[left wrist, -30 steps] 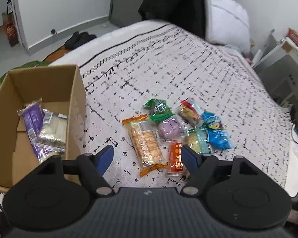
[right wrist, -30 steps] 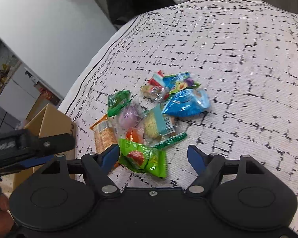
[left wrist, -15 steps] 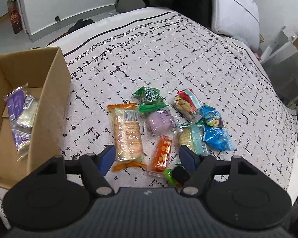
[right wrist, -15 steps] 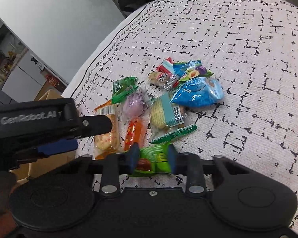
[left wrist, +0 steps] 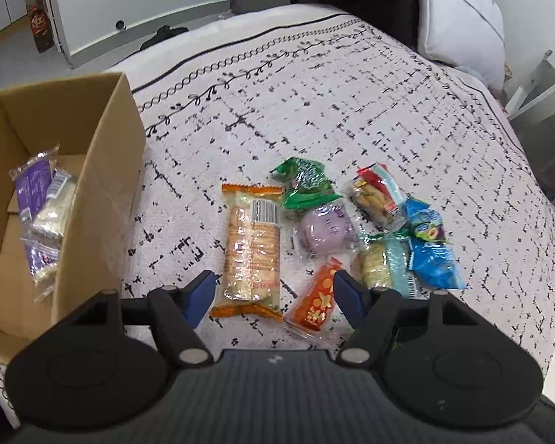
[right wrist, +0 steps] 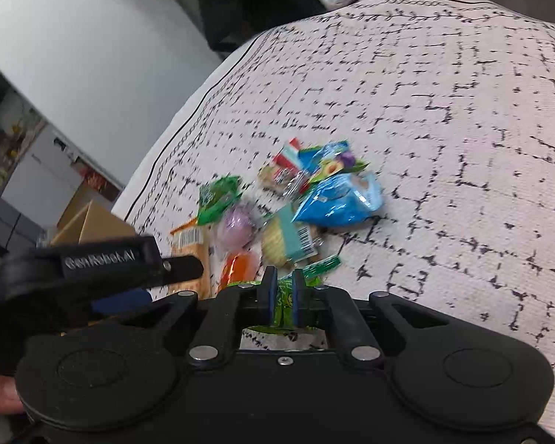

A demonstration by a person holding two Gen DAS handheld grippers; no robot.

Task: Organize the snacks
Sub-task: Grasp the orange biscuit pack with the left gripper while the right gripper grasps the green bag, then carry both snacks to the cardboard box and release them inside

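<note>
The left wrist view looks steeply down from close above the white black-flecked bedspread (left wrist: 351, 111), facing the pillow end, with the open brown cardboard box (left wrist: 103, 192) at its left edge. The right wrist view sits nearer the bedspread (right wrist: 462, 148), angled less steeply toward its far left edge. Both share the cluster of coloured snack packets (left wrist: 333, 229) (right wrist: 288, 203) mid-bedspread.

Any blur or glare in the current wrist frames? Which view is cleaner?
Left wrist view: sharp, with glare only on the clear wrapper of the long cracker pack, and fisheye bending at the cardboard box. Right wrist view: motion blur smears the snack pile and bedspread print; the right gripper, shut on the green packet, stays crisp.
</note>
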